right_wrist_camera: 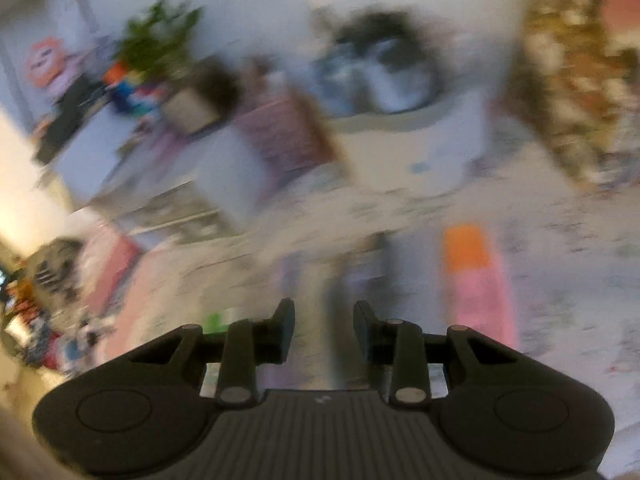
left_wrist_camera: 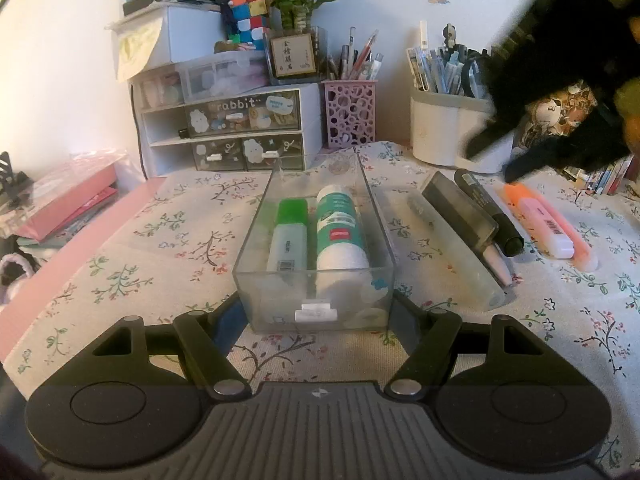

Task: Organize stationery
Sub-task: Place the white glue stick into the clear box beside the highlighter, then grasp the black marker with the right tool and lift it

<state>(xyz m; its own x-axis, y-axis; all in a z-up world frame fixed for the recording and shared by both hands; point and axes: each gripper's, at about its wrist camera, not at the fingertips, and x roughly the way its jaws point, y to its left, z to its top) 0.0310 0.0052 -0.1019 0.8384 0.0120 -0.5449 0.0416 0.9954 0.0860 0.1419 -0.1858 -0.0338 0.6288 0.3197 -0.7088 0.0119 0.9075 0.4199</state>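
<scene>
A clear plastic drawer (left_wrist_camera: 372, 216) lies on the floral tablecloth and holds a green highlighter (left_wrist_camera: 289, 236) and a green-and-white glue stick (left_wrist_camera: 341, 232). My left gripper (left_wrist_camera: 316, 304) has one finger on each side of the drawer's near end and grips it. To the right lie a clear pen case (left_wrist_camera: 460, 236), a black marker (left_wrist_camera: 490, 212) and a pink and orange highlighter pair (left_wrist_camera: 548, 224). My right gripper (left_wrist_camera: 496, 152) is a dark blur above them in the left wrist view. In its own blurred view it (right_wrist_camera: 324, 330) is open and empty, above the highlighters (right_wrist_camera: 476, 280).
A white drawer cabinet (left_wrist_camera: 236, 128) with an empty slot stands at the back. A pink pen cup (left_wrist_camera: 350, 114) and a white pen holder (left_wrist_camera: 444, 128) stand beside it. Pink folders (left_wrist_camera: 68, 204) lie at the left.
</scene>
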